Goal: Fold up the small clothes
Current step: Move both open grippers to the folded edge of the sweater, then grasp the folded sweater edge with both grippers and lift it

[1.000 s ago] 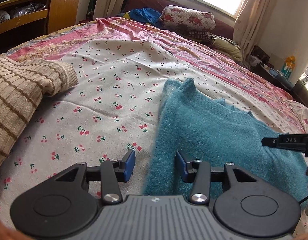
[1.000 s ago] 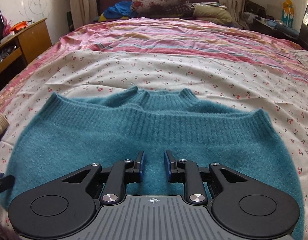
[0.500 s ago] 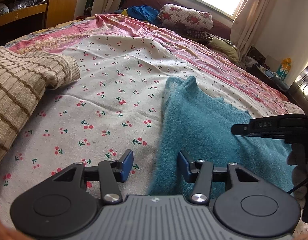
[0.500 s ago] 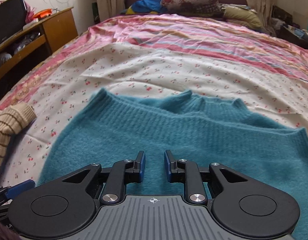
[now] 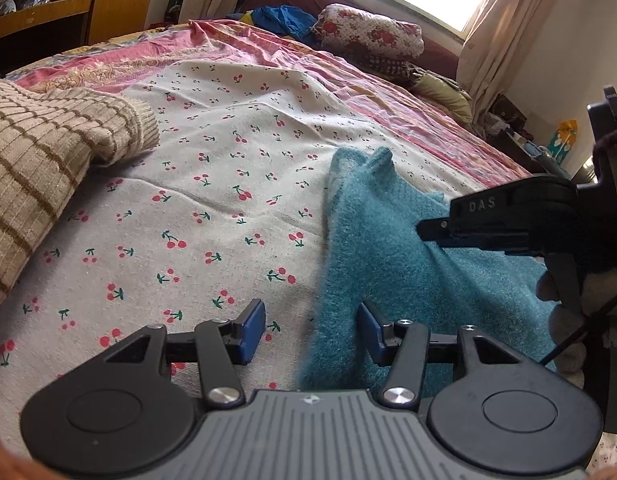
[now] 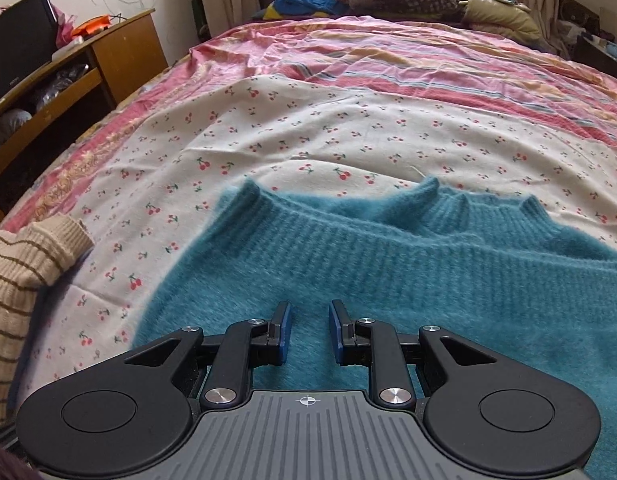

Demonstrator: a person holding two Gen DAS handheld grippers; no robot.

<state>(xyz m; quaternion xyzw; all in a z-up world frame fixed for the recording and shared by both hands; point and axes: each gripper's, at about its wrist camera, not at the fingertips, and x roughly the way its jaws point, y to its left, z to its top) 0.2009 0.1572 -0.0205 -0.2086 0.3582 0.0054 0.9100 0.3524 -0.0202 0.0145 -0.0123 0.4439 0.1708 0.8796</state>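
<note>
A fuzzy teal sweater (image 6: 408, 280) lies flat on the bed, folded over so that a ribbed hem band runs across it ahead of the right tongs (image 6: 308, 332), with the ribbed collar and further knit edges peeking out just beyond that band. Its nap is soft and hairy, the colour even. The right tongs hover over the near part of the sweater, blue pads set a narrow gap apart with nothing between them. In the left wrist view the same sweater (image 5: 388, 248) shows its left edge running away from the left tongs (image 5: 310, 334), which stand wide apart, straddling that edge: the right pad over the teal knit, the left pad over the cherry-print sheet (image 5: 212, 216). Whether the pads touch the fabric cannot be told. The right tongs' black body (image 5: 508, 216) crosses above the sweater to the right of the left tongs. To the left of both tongs lies a beige striped knit (image 6: 24, 272), apart from the teal one. Beyond the cherry-print sheet spreads a pink striped cover (image 6: 408, 64).
</note>
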